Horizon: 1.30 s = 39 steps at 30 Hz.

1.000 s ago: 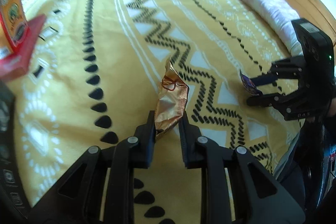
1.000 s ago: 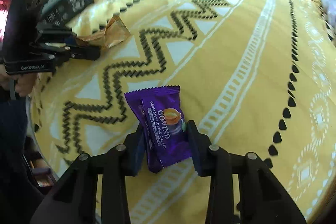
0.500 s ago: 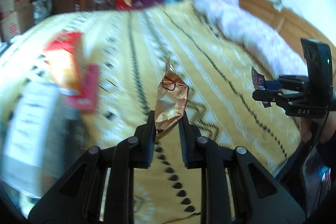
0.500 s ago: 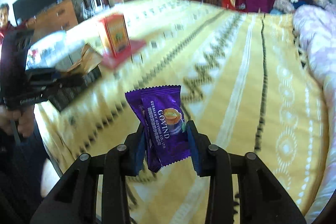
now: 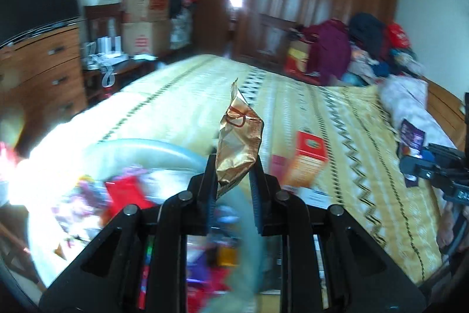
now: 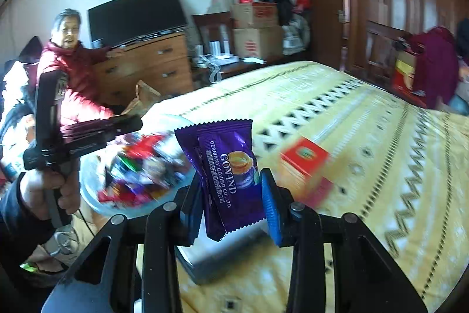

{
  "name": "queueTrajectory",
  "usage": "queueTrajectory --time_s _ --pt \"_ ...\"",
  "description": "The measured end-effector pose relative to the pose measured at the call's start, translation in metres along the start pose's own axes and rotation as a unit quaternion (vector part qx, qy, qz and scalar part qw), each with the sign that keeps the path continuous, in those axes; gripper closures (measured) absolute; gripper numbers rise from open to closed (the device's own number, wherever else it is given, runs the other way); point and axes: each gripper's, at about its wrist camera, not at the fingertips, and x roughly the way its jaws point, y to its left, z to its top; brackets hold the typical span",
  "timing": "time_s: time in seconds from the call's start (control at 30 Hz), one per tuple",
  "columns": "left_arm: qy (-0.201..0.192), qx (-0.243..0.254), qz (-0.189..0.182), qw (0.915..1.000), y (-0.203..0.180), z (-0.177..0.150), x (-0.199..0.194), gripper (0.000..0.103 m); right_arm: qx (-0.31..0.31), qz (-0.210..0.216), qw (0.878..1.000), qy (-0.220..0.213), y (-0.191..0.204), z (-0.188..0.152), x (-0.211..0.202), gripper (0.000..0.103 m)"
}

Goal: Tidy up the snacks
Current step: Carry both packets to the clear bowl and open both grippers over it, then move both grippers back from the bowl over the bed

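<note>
We hold two snacks above the bed [image 6: 366, 119], one in each tool. Our left gripper [image 5: 233, 181] has its jaws pressed nearly together on the lower end of a crumpled copper foil wrapper [image 5: 239, 143], which stands upright out of them. Our right gripper [image 6: 231, 195] has its jaws closed on a purple packet [image 6: 227, 172] printed GOVIND, pinched at its sides and tilted a little, clear of the bedspread. Below the left gripper, at the near corner of the bed, we see a pale round bowl [image 5: 152, 148] heaped with blurred wrappers in red and purple; in the right wrist view the same bowl [image 6: 91, 192] lies just beyond the left tool, near the bed's edge. A red and orange box [image 5: 307, 160] stands on the yellow patterned bedspread further in from that corner, with a flat white and grey box [image 6: 211, 254] lying near the close edge beneath the purple packet. A hand [image 6: 49, 189] grips the left tool's handle. Beyond the bed's edge a person in a red jacket [image 6: 73, 78] sits beside a wooden dresser [image 6: 152, 63].
</note>
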Motion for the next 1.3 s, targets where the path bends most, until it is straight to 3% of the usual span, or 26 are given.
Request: queueTrajectory --time_s 0.1,0.23,0.47,0.63,0.73,0.77,0.8,0.87,1.0,1.1,1.23,1.3 --pt "0.014 -0.017 0.048 0.9986 0.049 0.007 0.009 0.082 0.005 0.033 0.999 0.013 0.033 0.023 0.039 0.063" --pt "0.05 -0.014 0.09 0.9946 0.076 0.003 0.034 0.082 0.017 0.067 0.997 0.036 0.068 0.044 0.095 0.063" --pt "0.077 -0.03 0.1 0.9915 0.1 -0.018 0.042 0.081 0.024 0.082 0.993 0.077 0.11 0.055 0.173 0.063" --pt "0.075 -0.041 0.1 0.9913 0.12 -0.015 0.039 0.08 0.02 0.081 0.993 0.088 0.119 0.057 0.195 0.062" --pt "0.079 -0.044 0.102 0.9906 0.126 -0.013 0.043 0.071 0.025 0.082 0.992 0.089 0.117 0.057 0.201 0.052" --pt "0.078 -0.045 0.103 0.9906 0.127 -0.012 0.043 0.06 0.026 0.08 0.993 0.088 0.116 0.057 0.202 0.05" --pt "0.075 -0.045 0.106 0.9905 0.128 -0.012 0.042 0.047 0.026 0.077 0.993 0.087 0.115 0.056 0.202 0.049" --pt "0.061 -0.041 0.118 0.9903 0.126 -0.011 0.037 0.031 0.028 0.063 0.995 0.077 0.111 0.055 0.196 0.041" --pt "0.046 -0.042 0.12 0.9909 0.122 -0.007 0.028 0.029 0.025 0.051 0.997 0.048 0.104 0.049 0.166 0.041" --pt "0.025 -0.039 0.103 0.9936 0.102 -0.006 0.011 0.029 0.012 0.028 0.999 0.015 0.096 0.033 0.125 0.033" --pt "-0.005 0.003 0.061 0.9981 0.047 -0.008 -0.015 0.028 0.031 -0.02 0.999 -0.023 0.069 -0.012 0.057 0.016" --pt "-0.017 0.026 0.036 0.9989 0.013 -0.013 -0.025 0.023 0.06 -0.046 0.997 -0.032 0.046 -0.046 0.017 0.015"
